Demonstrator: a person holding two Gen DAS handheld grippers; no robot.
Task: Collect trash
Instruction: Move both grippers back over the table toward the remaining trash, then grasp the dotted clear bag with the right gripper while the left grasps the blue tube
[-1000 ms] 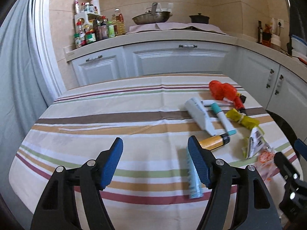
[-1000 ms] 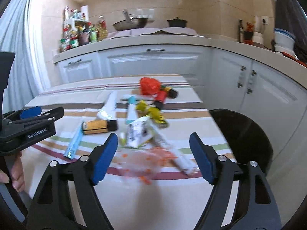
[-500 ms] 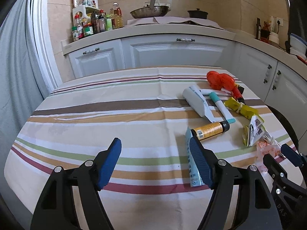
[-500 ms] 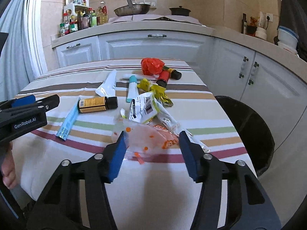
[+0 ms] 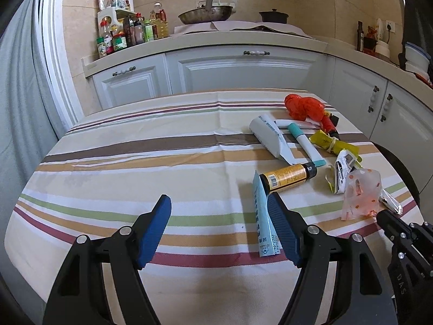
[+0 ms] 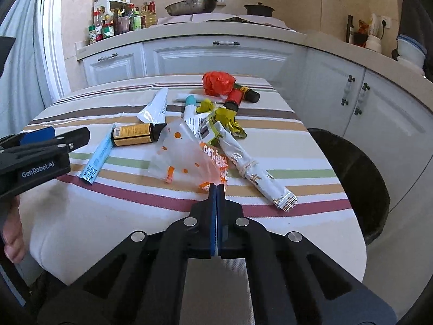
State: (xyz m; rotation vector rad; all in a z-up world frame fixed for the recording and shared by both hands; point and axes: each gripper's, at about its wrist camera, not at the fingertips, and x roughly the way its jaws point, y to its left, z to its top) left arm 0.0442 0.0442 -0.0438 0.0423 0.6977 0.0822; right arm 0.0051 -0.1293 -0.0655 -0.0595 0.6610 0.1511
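My right gripper (image 6: pixel 216 188) is shut on the near edge of a clear plastic bag with orange dots (image 6: pixel 186 153), which lifts off the striped tablecloth (image 6: pixel 135 197); the same bag (image 5: pixel 362 192) shows in the left wrist view with the right gripper (image 5: pixel 380 214) at its corner. My left gripper (image 5: pixel 219 227) hangs open over the cloth with nothing between its fingers. Right beside its right finger lies a light blue sachet (image 5: pixel 261 222). An amber bottle (image 5: pixel 288 176), white tubes (image 5: pixel 269 138), a yellow wrapper (image 5: pixel 333 142) and a crumpled red bag (image 5: pixel 303 107) lie further back.
A black bin (image 6: pixel 351 178) stands on the floor at the table's right edge. A long white wrapper (image 6: pixel 251 170) lies right of the bag. White cabinets (image 5: pixel 230 67) and a counter with bottles (image 5: pixel 124 35) and a pan run behind. A hand (image 6: pixel 12 233) shows at the left.
My right gripper went from wide open to shut, pinching the dotted bag's edge, and the bag has lifted and stretched. The left gripper stayed open and almost still.
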